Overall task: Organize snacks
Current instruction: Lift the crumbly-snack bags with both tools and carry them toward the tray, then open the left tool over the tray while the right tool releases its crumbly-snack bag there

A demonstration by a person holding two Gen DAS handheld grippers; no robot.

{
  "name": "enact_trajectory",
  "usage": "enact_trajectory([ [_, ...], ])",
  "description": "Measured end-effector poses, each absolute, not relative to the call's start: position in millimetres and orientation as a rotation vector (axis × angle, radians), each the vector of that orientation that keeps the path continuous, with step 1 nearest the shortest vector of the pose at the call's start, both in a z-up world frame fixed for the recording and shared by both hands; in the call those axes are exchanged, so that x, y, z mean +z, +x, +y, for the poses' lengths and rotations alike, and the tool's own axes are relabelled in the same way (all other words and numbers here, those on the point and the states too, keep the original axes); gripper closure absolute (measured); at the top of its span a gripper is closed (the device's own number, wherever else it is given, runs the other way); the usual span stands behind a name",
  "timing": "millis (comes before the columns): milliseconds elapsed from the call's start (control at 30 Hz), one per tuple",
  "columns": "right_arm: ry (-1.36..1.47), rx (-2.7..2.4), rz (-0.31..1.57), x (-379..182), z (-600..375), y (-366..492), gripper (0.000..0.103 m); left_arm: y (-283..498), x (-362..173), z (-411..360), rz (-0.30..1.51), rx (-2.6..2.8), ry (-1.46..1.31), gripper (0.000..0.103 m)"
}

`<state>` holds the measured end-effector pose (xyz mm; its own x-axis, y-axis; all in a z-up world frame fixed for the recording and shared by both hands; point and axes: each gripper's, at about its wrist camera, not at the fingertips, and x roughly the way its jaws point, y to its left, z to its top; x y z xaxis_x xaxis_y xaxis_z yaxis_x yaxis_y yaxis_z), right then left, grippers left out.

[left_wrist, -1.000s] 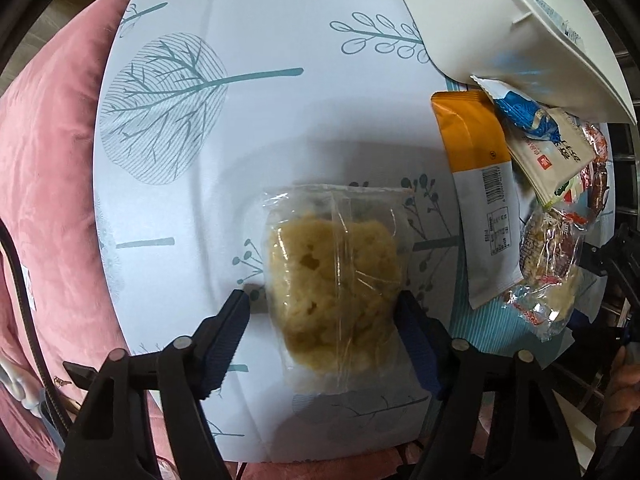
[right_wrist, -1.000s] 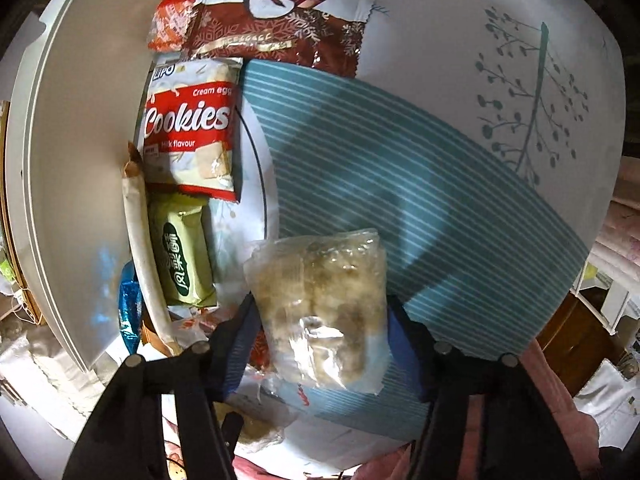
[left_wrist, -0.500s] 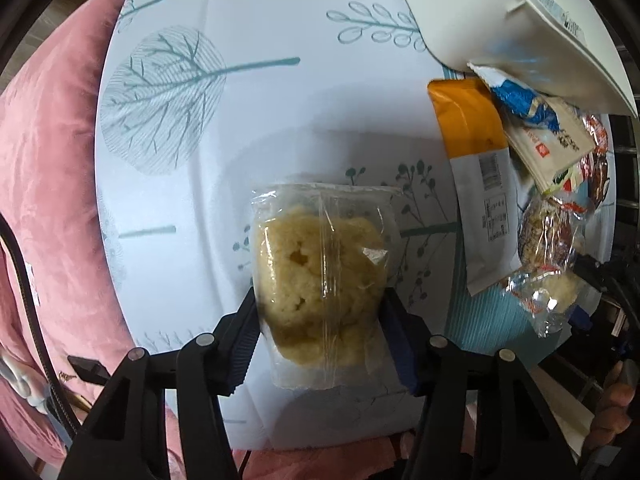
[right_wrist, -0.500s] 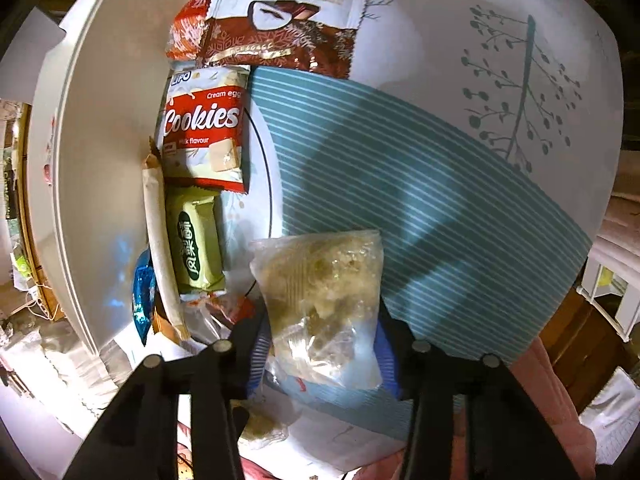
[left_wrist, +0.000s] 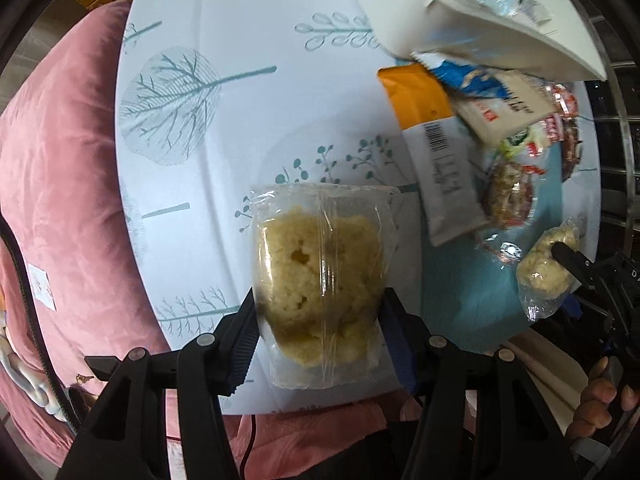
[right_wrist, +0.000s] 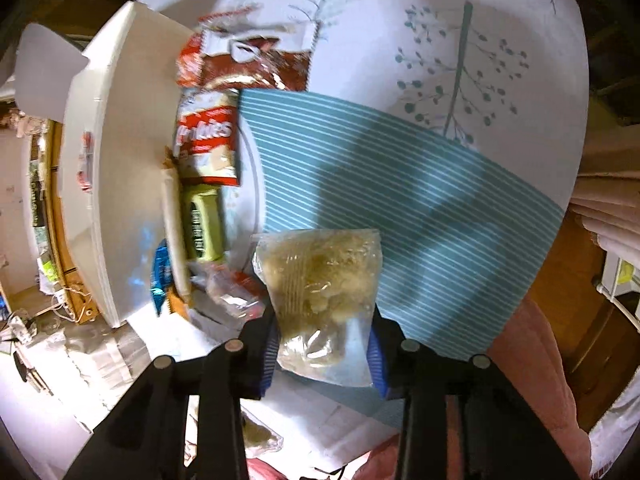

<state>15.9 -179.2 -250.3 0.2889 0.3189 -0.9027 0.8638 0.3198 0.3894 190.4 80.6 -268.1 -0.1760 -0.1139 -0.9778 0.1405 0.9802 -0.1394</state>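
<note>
Above the tree-print tablecloth (left_wrist: pixel 240 128), beside the white tray (right_wrist: pixel 120 168), the left gripper (left_wrist: pixel 320 328) pinches a clear-wrapped cake (left_wrist: pixel 320 276); the right gripper (right_wrist: pixel 324 348), having just closed, pinches a smaller clear-wrapped snack (right_wrist: pixel 320 288).

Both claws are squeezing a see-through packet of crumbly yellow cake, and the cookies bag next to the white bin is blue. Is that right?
Not quite. The cookies bag is red and white, not blue; the right wrist view shows it beside the white bin. The rest holds: the left claw and right claw each squeeze a clear cake packet.
</note>
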Motion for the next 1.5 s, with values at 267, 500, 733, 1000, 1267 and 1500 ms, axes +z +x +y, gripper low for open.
enact_trajectory([
  [267,1.231,-0.452,1.222,-216.4,-191.4,20.1,0.066,199.4,-219.9,80.4,1.676,-0.252,-0.051,0.047],
  [500,1.203,-0.371,1.189,-184.9,-216.3,41.9,0.066,215.6,-168.5,72.6,1.589,-0.248,-0.114,0.047],
  [733,1.148,-0.298,1.184,-170.7,-236.1,83.7,0.066,241.1,-136.3,60.1,1.499,-0.22,-0.171,0.047],
  [1000,1.066,-0.211,1.205,-156.6,-266.1,133.7,0.066,270.1,-118.1,24.7,1.447,-0.197,-0.29,0.047],
  [1267,0.981,-0.087,1.222,-146.9,-293.1,185.5,0.066,300.3,-120.1,-17.0,1.398,-0.158,-0.382,0.047],
  [1500,0.875,0.023,1.221,-146.4,-299.8,225.7,0.065,317.2,-137.3,-36.9,1.383,-0.113,-0.453,0.047],
])
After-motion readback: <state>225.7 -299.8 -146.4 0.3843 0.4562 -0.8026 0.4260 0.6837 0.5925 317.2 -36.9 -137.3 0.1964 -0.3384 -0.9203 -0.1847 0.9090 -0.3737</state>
